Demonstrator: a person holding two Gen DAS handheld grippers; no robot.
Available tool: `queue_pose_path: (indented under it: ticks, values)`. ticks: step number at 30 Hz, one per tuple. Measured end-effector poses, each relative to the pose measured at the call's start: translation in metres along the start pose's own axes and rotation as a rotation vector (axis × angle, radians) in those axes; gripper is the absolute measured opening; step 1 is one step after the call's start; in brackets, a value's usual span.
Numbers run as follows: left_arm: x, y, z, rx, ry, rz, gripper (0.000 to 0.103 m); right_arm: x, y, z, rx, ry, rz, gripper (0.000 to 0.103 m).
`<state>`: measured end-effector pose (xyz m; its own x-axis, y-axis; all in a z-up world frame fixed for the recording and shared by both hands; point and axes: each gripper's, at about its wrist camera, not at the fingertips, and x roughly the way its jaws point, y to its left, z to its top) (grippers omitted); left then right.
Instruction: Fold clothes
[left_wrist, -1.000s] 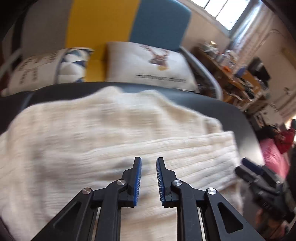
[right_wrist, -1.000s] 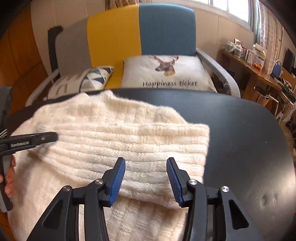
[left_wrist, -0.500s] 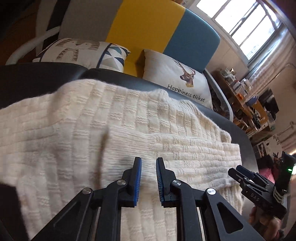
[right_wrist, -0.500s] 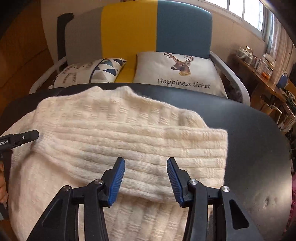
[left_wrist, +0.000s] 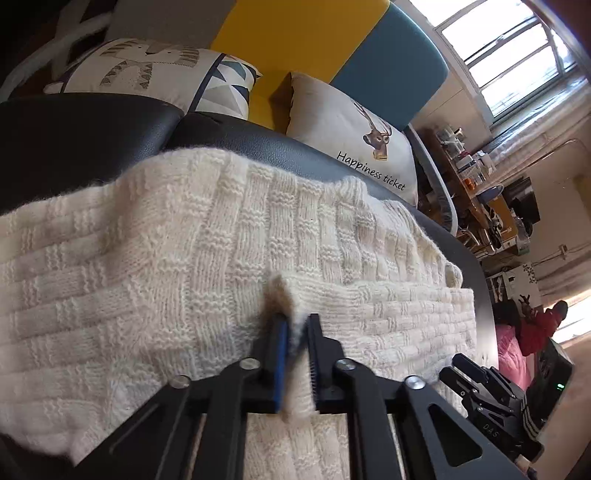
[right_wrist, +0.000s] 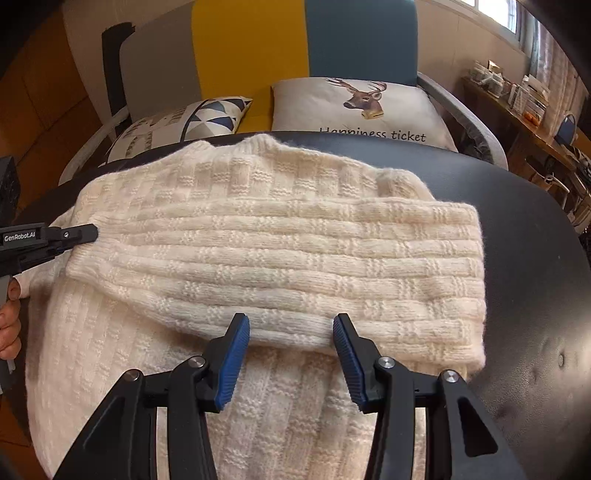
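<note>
My left gripper (left_wrist: 295, 325) now pinches sleeve cuff fold of cream sweater (right_wrist: 258, 240); half second ago jaws hung narrow above knit, gripping nothing. My right gripper (right_wrist: 291, 328) wide, at folded sleeve's near edge, unchanged. Sweater spread on black table (right_wrist: 535, 258); bare tabletop right of sweater.

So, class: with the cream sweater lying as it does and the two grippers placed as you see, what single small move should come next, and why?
Probably close the right gripper on the near edge of the folded sleeve. Its jaws stand open astride that edge, while the left gripper already pinches the sleeve's cuff end, so both ends of the sleeve would be held.
</note>
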<state>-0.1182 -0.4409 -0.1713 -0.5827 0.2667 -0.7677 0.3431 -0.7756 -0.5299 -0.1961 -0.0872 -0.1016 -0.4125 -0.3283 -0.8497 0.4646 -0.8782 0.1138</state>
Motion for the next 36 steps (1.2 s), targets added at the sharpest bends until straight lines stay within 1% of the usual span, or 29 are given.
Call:
queue_pose_path:
  ticks: [3,6,8,11,13,15,16,17,18,19,21,22,24,26,29,30,31,32,33,36]
  values:
    - [-0.013,-0.009,0.000,0.026,-0.069,0.008,0.005,-0.004,-0.018,0.000,0.061,-0.011,-0.011,0.048]
    - [-0.044,-0.017,0.005,0.025,-0.172,-0.026,0.005,-0.007,-0.036,0.000,0.121,-0.022,-0.022,0.048]
    - [-0.063,-0.021,0.008,0.033,-0.231,-0.013,0.005,-0.005,-0.043,0.001,0.147,-0.022,-0.015,0.048]
    - [-0.061,-0.011,0.011,0.037,-0.219,0.081,0.005,0.007,-0.048,0.004,0.159,-0.009,0.017,0.048]
    - [-0.047,0.001,0.009,0.027,-0.188,0.162,0.005,0.014,-0.052,0.006,0.167,0.000,0.039,0.048]
    - [-0.030,0.016,0.002,-0.012,-0.133,0.154,0.005,0.024,-0.053,0.007,0.171,0.027,0.031,0.048]
    - [-0.026,0.018,-0.001,-0.013,-0.124,0.164,0.005,0.024,-0.053,0.009,0.167,0.032,0.034,0.048]
    - [-0.021,0.020,-0.004,-0.014,-0.115,0.173,0.006,0.023,-0.054,0.011,0.162,0.046,0.043,0.048]
    - [-0.019,0.022,-0.007,-0.019,-0.111,0.172,0.006,0.019,-0.058,0.016,0.183,0.033,0.080,0.048]
    - [-0.023,0.023,-0.008,-0.034,-0.115,0.162,0.006,0.015,-0.063,0.021,0.207,0.020,0.119,0.048]
    - [-0.034,0.025,-0.006,-0.074,-0.122,0.115,0.007,0.005,-0.072,0.031,0.253,-0.008,0.197,0.048]
    - [-0.041,0.025,-0.005,-0.082,-0.146,0.107,0.007,0.001,-0.077,0.036,0.275,-0.022,0.237,0.048]
    - [-0.056,0.025,-0.002,-0.098,-0.194,0.092,0.007,0.005,-0.077,0.052,0.257,-0.030,0.247,0.048]
    - [-0.060,0.018,-0.001,-0.066,-0.210,0.091,0.007,0.024,-0.082,0.064,0.291,0.016,0.304,0.048]
    - [-0.042,0.012,-0.004,-0.013,-0.135,0.124,0.007,0.056,-0.097,0.066,0.359,0.092,0.220,0.047]
    - [-0.032,0.011,-0.006,0.002,-0.104,0.172,0.007,0.062,-0.100,0.064,0.347,0.098,0.231,0.046]
    - [-0.028,0.012,-0.008,0.012,-0.101,0.183,0.007,0.060,-0.100,0.065,0.335,0.086,0.234,0.046]
    - [-0.025,0.013,-0.010,0.021,-0.098,0.194,0.008,0.056,-0.100,0.065,0.338,0.097,0.230,0.046]
    - [-0.021,0.014,-0.012,0.031,-0.095,0.206,0.008,0.049,-0.098,0.066,0.338,0.090,0.230,0.046]
    - [-0.028,0.018,-0.010,-0.024,-0.103,0.179,0.008,0.028,-0.073,0.060,0.273,0.064,0.279,0.046]
